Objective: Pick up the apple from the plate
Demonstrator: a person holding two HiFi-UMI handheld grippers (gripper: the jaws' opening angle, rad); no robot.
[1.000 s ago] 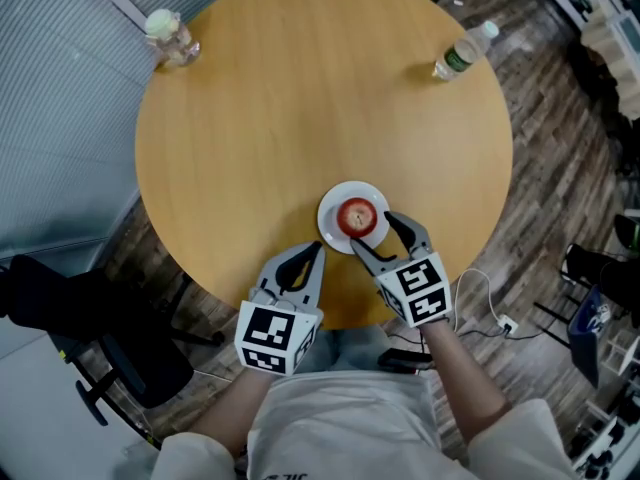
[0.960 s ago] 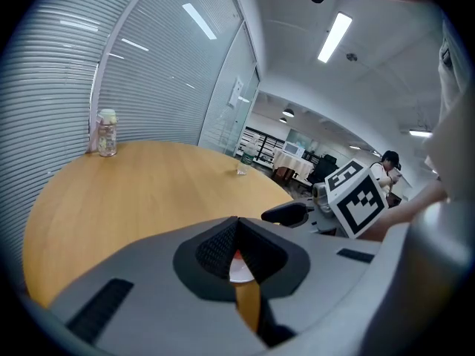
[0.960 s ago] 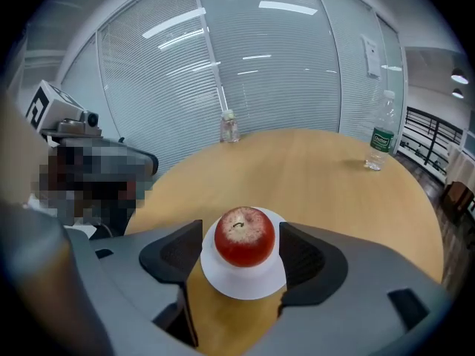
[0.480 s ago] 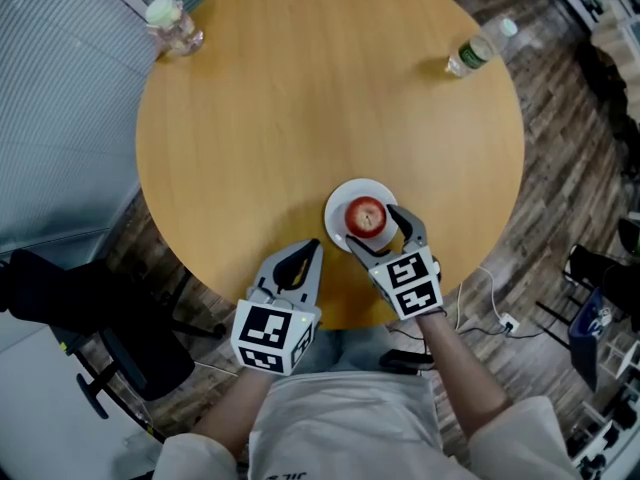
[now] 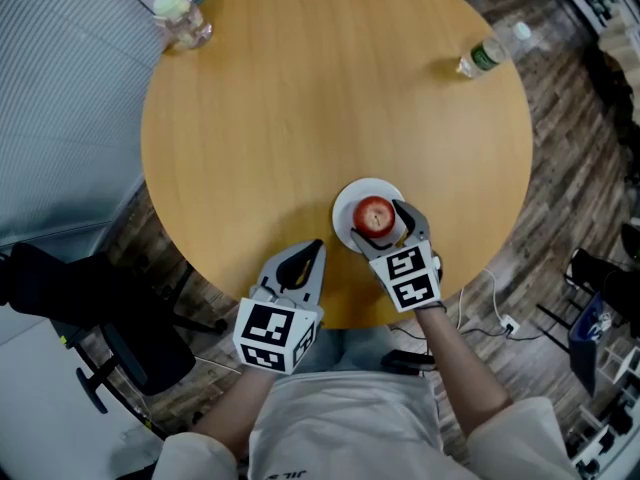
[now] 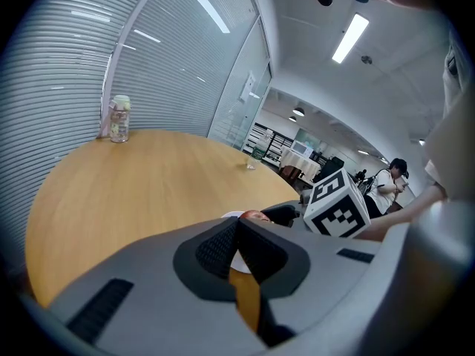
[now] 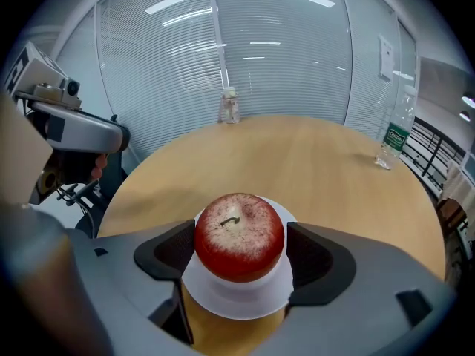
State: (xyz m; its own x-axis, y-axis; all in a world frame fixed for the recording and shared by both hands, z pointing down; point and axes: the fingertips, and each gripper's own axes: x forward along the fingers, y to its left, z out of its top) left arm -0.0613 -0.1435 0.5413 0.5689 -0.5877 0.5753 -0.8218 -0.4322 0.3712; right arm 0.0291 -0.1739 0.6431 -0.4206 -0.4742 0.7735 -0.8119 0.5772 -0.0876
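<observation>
A red apple stands stem up on a small white plate near the front edge of the round wooden table. My right gripper reaches over the plate with its jaws spread wide. The apple sits between the two black pads, very close to both, with no squeeze showing. My left gripper hovers at the table's front edge, left of the plate, shut with nothing in it. In the left gripper view the apple peeks over its jaws.
A lidded glass jar stands at the table's far left rim. A water bottle stands at the far right rim. A black chair sits on the floor to the left, and a white cable lies to the right.
My right gripper has slid forward and down so that its jaws, now spread wider, straddle the apple. The left gripper has stayed where it was.
</observation>
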